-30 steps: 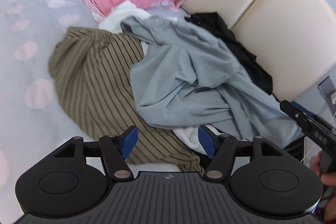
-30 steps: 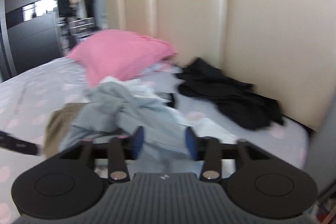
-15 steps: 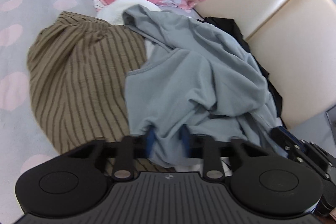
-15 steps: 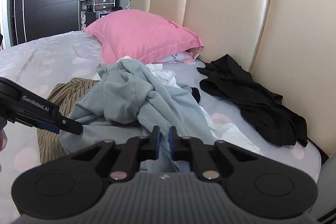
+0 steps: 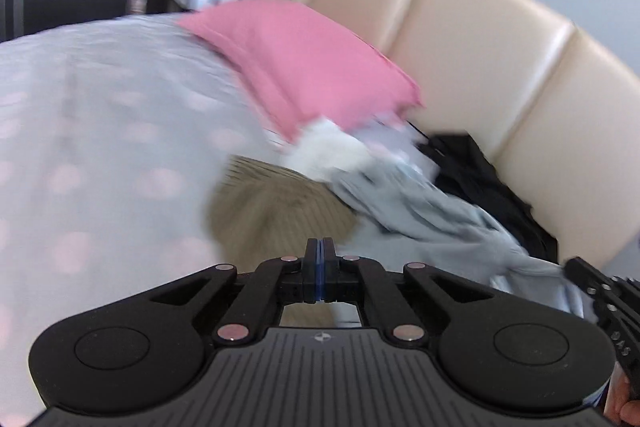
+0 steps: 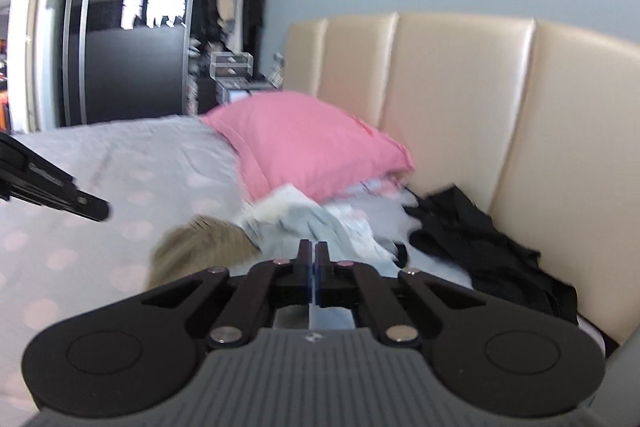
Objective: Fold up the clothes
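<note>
A heap of clothes lies on the bed by the headboard. On top is a grey shirt (image 5: 440, 219) (image 6: 320, 223), beside an olive striped garment (image 5: 272, 211) (image 6: 204, 243), with a white piece (image 5: 328, 147) behind. My left gripper (image 5: 320, 245) is shut at the shirt's near edge, and grey cloth shows just under its fingers. My right gripper (image 6: 312, 247) is shut too, with pale grey cloth hanging below it. Each gripper's tip shows in the other's view: the right gripper (image 5: 576, 269) and the left gripper (image 6: 80, 205). Both views are blurred.
A pink pillow (image 5: 304, 67) (image 6: 312, 139) leans at the cream padded headboard (image 5: 500, 67). A black garment (image 5: 480, 175) (image 6: 480, 239) lies apart at the right against it. The spotted grey sheet (image 5: 100, 147) spreads left. A dark wardrobe (image 6: 132, 47) stands beyond the bed.
Both grippers went from open to shut on the grey shirt's edge, then rose and drew back from the heap. The shirt now stretches from the pile toward them.
</note>
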Tool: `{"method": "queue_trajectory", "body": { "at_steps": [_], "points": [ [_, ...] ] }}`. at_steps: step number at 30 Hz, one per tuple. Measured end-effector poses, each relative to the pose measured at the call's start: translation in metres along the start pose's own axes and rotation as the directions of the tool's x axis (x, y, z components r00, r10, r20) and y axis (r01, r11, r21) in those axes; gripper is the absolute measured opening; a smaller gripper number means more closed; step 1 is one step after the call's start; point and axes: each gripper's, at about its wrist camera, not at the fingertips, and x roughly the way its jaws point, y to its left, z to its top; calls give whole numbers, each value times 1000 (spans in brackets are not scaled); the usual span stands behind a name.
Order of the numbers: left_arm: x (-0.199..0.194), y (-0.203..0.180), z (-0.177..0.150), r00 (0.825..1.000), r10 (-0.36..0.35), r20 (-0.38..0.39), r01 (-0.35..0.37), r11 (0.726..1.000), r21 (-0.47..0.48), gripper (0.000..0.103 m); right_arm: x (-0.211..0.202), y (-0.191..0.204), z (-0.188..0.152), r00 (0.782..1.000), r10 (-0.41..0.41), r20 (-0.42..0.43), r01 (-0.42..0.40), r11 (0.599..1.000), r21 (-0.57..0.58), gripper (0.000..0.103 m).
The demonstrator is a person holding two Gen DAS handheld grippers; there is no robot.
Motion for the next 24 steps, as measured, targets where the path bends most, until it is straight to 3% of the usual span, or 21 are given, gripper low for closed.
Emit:
{"method": "queue_trajectory", "body": {
  "at_steps": [5, 9, 11, 16, 19, 21, 24],
  "points": [
    [-58, 22, -10, 999, -26, -22, 25, 1000, -15, 0, -45, 36, 36, 993, 91, 79, -89, 995, -39, 0],
    [-91, 32, -30, 997, -70, -37, 69, 997, -40, 1, -85, 76, 47, 966, 246, 73, -243, 969, -48, 0],
    [-107, 37, -41, 995, -81, -50, 79, 996, -42, 9, -108, 103, 42, 941, 333, 51, -330, 942, -61, 0],
    [-141, 50, -75, 995, -59, -84, 58, 998, -25, 18, -172, 183, 2, 838, 545, -22, -543, 830, -132, 0],
    [-156, 60, -94, 994, -37, -102, 35, 999, -21, 24, -192, 221, -31, 811, 579, -84, -584, 794, -170, 0],
    [-163, 67, -106, 993, -28, -114, 25, 999, -26, 30, -192, 230, -51, 804, 581, -127, -595, 788, -160, 0],
    [-165, 74, -119, 991, -19, -130, 15, 999, -32, 46, -181, 224, -69, 819, 543, -184, -570, 807, -153, 0]
  ]
}}
